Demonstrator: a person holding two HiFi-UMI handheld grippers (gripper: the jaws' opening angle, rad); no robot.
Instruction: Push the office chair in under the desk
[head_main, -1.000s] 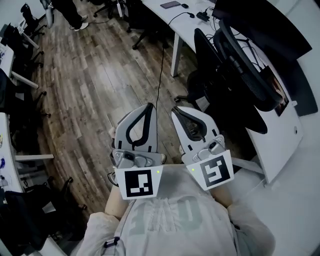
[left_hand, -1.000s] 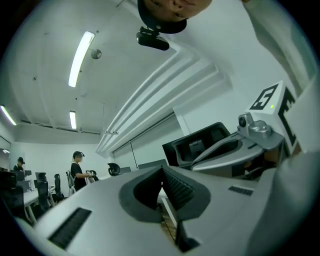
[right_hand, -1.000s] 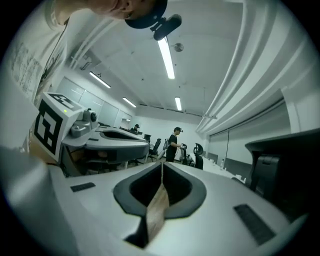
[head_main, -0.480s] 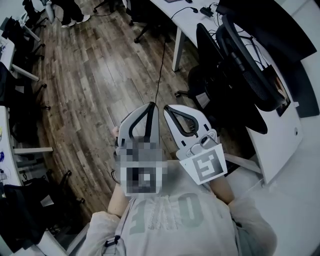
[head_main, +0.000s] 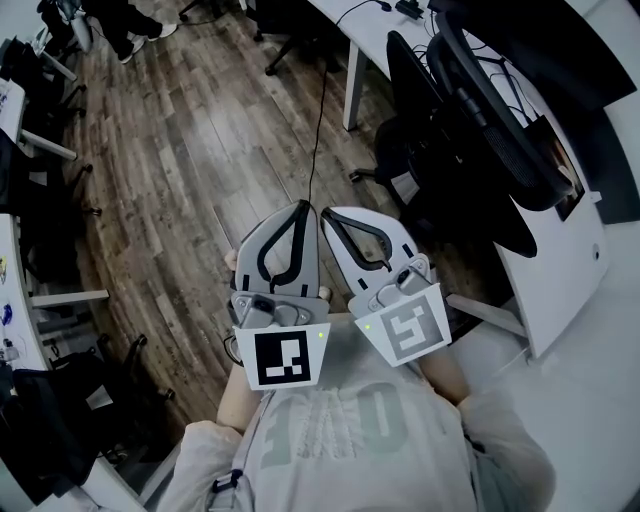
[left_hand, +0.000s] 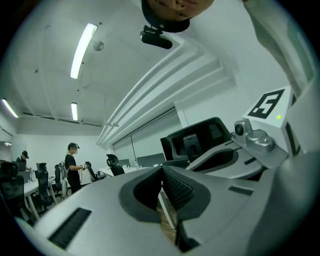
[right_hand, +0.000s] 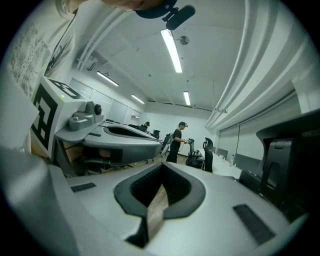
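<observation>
Finding: the office chair (head_main: 470, 110) stands at about 1 to 2 o'clock from both grippers in the head view, well apart from them, with its black mesh back hard against the white desk (head_main: 565, 270). The back's long axis runs roughly 11 to 5 o'clock, along the desk edge. Whether the seat already sits beneath the desktop cannot be settled from here; the scene fits a chair yet to be pushed home or one already in. The right gripper (head_main: 335, 220) is the nearer to the chair. Its jaws are closed on nothing, as are those of the left gripper (head_main: 298, 215). Change noted: a second ago the two grippers stood apart; now their tips lie nearly side by side. Chair and desk keep the same relation.
</observation>
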